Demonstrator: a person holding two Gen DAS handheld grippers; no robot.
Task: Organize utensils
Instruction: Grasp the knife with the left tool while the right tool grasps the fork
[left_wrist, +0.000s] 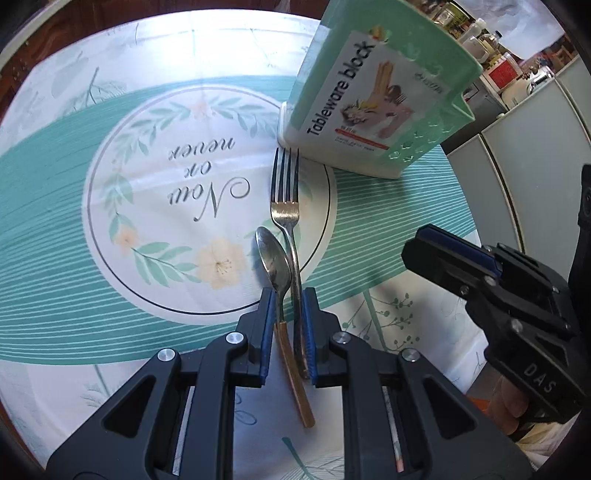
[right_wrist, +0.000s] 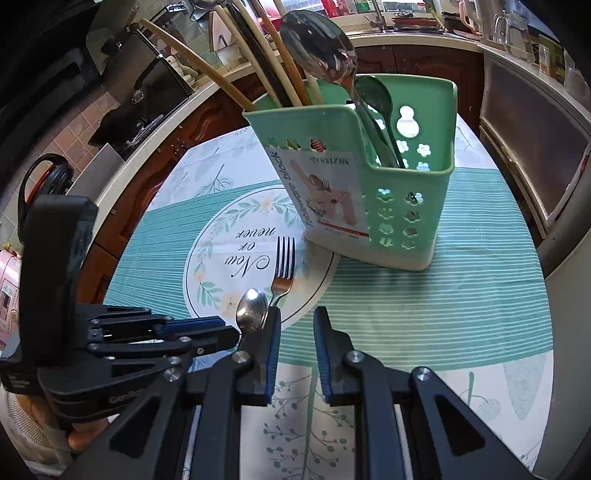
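Looking down the left wrist view: left gripper (left_wrist: 288, 299) narrowly parted, straddling the spoon (left_wrist: 274, 262) and fork (left_wrist: 285, 199) handles, contact unclear. Both lie on the floral tablecloth (left_wrist: 92, 229), fork tines just short of the green utensil holder (left_wrist: 373, 92). Cabinets at right.

Right wrist view: right gripper (right_wrist: 297, 325) parted, holding nothing, above the cloth. Holder (right_wrist: 402, 206) carries chopsticks (right_wrist: 236, 62) and spoons. Kitchen counter (right_wrist: 406, 37) behind; left gripper (right_wrist: 207, 328) low left.
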